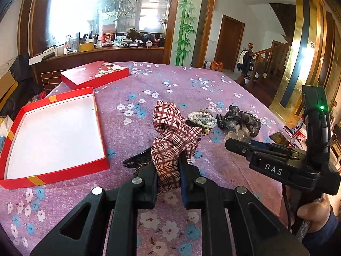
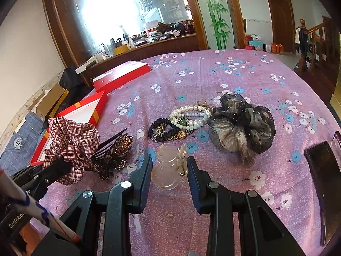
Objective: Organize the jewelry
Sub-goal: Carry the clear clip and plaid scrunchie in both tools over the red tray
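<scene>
the plaid scrunchie [image 1: 172, 140] is pinched in the left gripper [image 1: 168, 170], whose fingers are nearly closed on its lower folds, with most of the cloth bunched above them, clear of the counter [image 1: 191, 85]. it looks light, soft and floppy, so a bite on a thick gathered fold should hold; it won't break but could snag on the brown hair comb [image 2: 113, 155] just beside it. the open red box [image 1: 55, 136] lies to its left, its lid [image 1: 93, 74] further back. the right gripper [image 2: 169, 170] hangs with fingers partly open around a clear clip [image 2: 170, 166], not pressing it as far as i can tell. that one seems hard, slick and brittle, best taken across its flat sides. beyond lie the pearls [image 2: 191, 115], a leopard tie [image 2: 164, 131] and a dark scrunchie [image 2: 240, 125].
</scene>
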The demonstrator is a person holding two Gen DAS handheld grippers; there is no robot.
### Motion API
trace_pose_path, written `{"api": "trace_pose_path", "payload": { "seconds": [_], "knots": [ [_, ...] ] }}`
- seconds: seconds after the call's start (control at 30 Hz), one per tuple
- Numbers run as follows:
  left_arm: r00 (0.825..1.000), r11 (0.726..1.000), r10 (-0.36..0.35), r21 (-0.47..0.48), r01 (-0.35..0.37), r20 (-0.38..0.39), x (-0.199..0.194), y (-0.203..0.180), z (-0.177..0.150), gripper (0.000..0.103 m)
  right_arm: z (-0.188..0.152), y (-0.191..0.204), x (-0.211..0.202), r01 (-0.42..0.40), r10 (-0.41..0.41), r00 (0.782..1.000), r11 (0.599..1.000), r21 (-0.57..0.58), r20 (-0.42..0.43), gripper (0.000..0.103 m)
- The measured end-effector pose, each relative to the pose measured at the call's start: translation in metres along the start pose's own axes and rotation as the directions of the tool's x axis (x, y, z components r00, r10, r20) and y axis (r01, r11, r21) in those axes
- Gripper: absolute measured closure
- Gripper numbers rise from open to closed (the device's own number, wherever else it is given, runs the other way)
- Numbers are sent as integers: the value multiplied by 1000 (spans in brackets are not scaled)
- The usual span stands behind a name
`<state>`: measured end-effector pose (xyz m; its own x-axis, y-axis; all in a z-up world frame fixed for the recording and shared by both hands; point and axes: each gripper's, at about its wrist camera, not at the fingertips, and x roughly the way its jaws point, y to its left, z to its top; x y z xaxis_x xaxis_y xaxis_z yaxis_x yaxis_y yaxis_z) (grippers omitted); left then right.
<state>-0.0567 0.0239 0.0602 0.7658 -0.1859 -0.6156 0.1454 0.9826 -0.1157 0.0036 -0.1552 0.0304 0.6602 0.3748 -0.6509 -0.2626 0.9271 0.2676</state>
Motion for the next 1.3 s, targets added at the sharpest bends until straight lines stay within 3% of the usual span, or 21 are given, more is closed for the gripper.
{"api": "trace_pose_path", "payload": {
  "seconds": [0.2,0.37,0.8,1.03,1.3],
  "knots": [
    [1000,1000,28,6,-28,5,-18,17,5,87,2,9,-4,-23,23,1000,999,-22,-2,68],
    [997,997,81,-4,-81,6,-33,49,17,87,10,35,-24,-91,91,996,995,-44,-8,68],
    [982,982,179,-80,-174,61,-65,131,75,87,75,117,-44,-204,208,978,969,-140,11,68],
    [972,966,226,-146,-215,66,-63,180,103,87,108,158,-26,-231,232,973,959,-166,-10,68],
    [969,947,246,-216,-239,4,-29,235,125,87,135,197,13,-248,240,969,953,-173,-65,68]
  ]
}}
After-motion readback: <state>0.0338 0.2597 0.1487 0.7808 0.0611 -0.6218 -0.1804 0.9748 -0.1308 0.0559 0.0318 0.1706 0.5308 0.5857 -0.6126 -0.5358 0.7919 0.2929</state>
